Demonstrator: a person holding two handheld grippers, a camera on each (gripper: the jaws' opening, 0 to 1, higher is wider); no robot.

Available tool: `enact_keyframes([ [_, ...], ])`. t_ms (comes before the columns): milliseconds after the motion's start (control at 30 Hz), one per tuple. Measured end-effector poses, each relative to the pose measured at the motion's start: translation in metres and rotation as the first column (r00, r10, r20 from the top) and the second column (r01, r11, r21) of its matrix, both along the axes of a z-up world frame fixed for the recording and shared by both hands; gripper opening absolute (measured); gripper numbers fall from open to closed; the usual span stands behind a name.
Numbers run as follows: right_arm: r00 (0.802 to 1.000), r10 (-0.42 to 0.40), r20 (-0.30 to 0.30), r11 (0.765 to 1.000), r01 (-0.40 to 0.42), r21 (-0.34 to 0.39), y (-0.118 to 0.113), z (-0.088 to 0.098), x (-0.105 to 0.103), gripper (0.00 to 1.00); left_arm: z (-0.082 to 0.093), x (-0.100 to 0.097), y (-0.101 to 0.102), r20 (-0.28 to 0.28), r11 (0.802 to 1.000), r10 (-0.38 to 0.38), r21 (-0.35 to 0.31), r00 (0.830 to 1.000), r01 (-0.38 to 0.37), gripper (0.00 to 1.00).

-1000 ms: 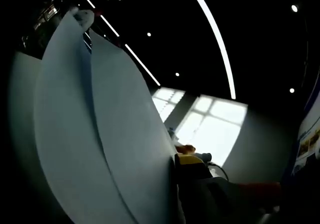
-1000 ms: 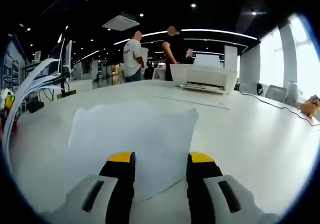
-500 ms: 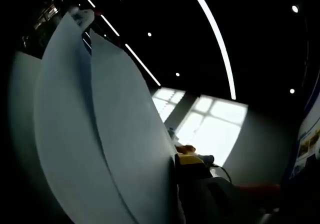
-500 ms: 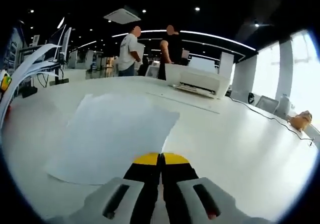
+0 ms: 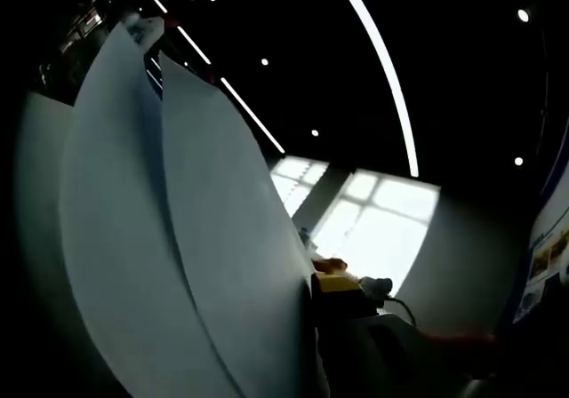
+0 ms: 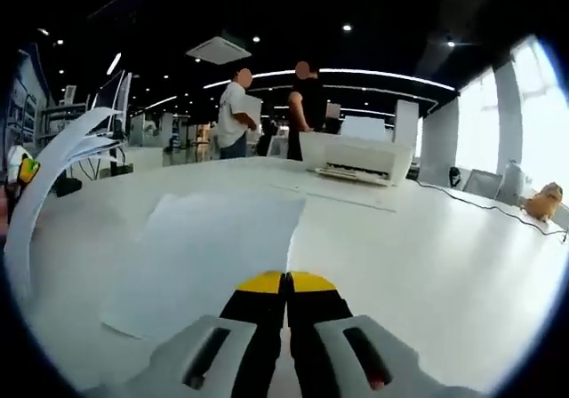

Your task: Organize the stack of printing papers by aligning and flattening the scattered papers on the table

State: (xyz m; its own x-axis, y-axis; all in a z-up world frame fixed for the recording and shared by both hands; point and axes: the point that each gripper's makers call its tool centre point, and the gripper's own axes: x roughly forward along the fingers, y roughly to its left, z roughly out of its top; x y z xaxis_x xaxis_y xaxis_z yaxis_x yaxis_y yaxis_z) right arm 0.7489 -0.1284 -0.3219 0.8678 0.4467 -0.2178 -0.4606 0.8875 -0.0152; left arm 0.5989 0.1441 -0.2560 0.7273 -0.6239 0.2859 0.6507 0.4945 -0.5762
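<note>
A sheaf of white papers (image 5: 178, 238) stands upright and bowed across the left gripper view. My left gripper is shut on it; one yellow-tipped finger (image 5: 336, 284) shows against its right face and the other is hidden behind the sheets. The same curved sheaf (image 6: 44, 194) stands at the left of the right gripper view. A single white sheet (image 6: 209, 256) lies on the white table (image 6: 444, 265). My right gripper (image 6: 286, 282) has its yellow tips closed together on that sheet's near right edge.
A white printer (image 6: 356, 156) sits at the far side of the table, with two people (image 6: 236, 114) standing behind it. A thin cable (image 6: 484, 207) crosses the table on the right toward a small orange toy (image 6: 542, 201).
My right gripper was open over the sheet and has closed on its edge; that view has shifted so the sheet now lies to the left. The left gripper and its sheaf have not moved.
</note>
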Motion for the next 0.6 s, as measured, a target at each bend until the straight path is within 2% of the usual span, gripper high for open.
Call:
enact_keyframes([
  [67, 1.0, -0.019, 0.012, 1.0, 0.019, -0.006, -0.007, 0.002, -0.003, 0.0, 0.0, 0.0, 0.0, -0.001, 1.0, 0.0, 0.002, 1.0, 0.0, 0.1],
  [200, 0.999, -0.034, 0.016, 0.996, 0.032, 0.078, -0.011, 0.009, -0.01, 0.0, 0.0, 0.0, -0.001, 0.0, 1.0, 0.001, 0.007, 1.0, -0.001, 0.1],
  [467, 0.999, -0.039, 0.023, 0.987, 0.035, 0.159, -0.012, 0.02, -0.014, 0.0, -0.001, 0.0, -0.001, -0.001, 1.0, 0.004, 0.012, 1.0, -0.004, 0.1],
  [600, 0.998, -0.052, 0.034, 0.971, 0.043, 0.234, -0.013, 0.034, -0.014, 0.0, -0.001, 0.001, -0.002, -0.004, 1.0, 0.005, 0.016, 1.0, -0.005, 0.1],
])
